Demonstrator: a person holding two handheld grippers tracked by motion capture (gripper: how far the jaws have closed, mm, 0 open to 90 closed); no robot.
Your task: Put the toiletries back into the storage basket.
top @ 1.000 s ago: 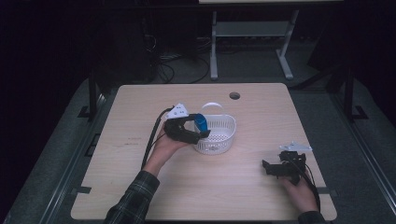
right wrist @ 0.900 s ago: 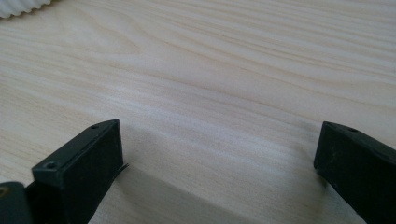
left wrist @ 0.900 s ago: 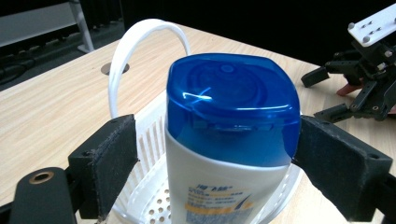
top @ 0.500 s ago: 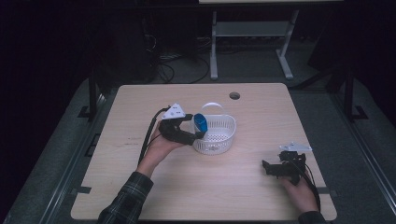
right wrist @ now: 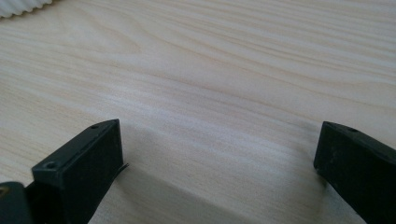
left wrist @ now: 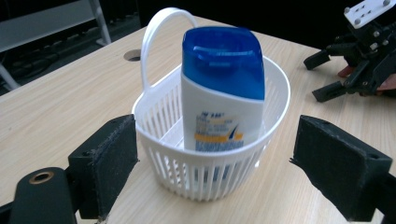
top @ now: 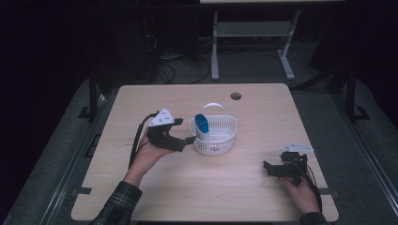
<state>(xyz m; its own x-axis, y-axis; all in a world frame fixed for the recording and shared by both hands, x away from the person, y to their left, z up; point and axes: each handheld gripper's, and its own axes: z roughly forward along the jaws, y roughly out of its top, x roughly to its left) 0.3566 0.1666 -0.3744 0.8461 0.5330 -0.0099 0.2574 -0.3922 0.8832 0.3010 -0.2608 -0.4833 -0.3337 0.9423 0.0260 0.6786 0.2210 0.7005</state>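
A white bottle with a blue cap (top: 202, 123) (left wrist: 222, 93) stands upright in a white slotted basket (top: 220, 140) (left wrist: 168, 172) with a hoop handle, at the middle of the table. My left gripper (top: 184, 132) (left wrist: 224, 168) is just left of the basket, open, its jaws wider than the basket and holding nothing. My right gripper (top: 268, 167) (right wrist: 219, 172) rests low over bare wood near the table's front right, open and empty. It also appears far off in the left gripper view (left wrist: 355, 56).
The light wooden table (top: 187, 187) has a round cable hole (top: 235, 96) at its far edge. A corner of the basket (right wrist: 18, 7) is at the top left of the right gripper view. Dark floor, cables and a metal stand (top: 248, 42) lie beyond the table.
My left gripper has drawn back to the left, away from the bottle, which stays standing in the basket. The right gripper has not moved.
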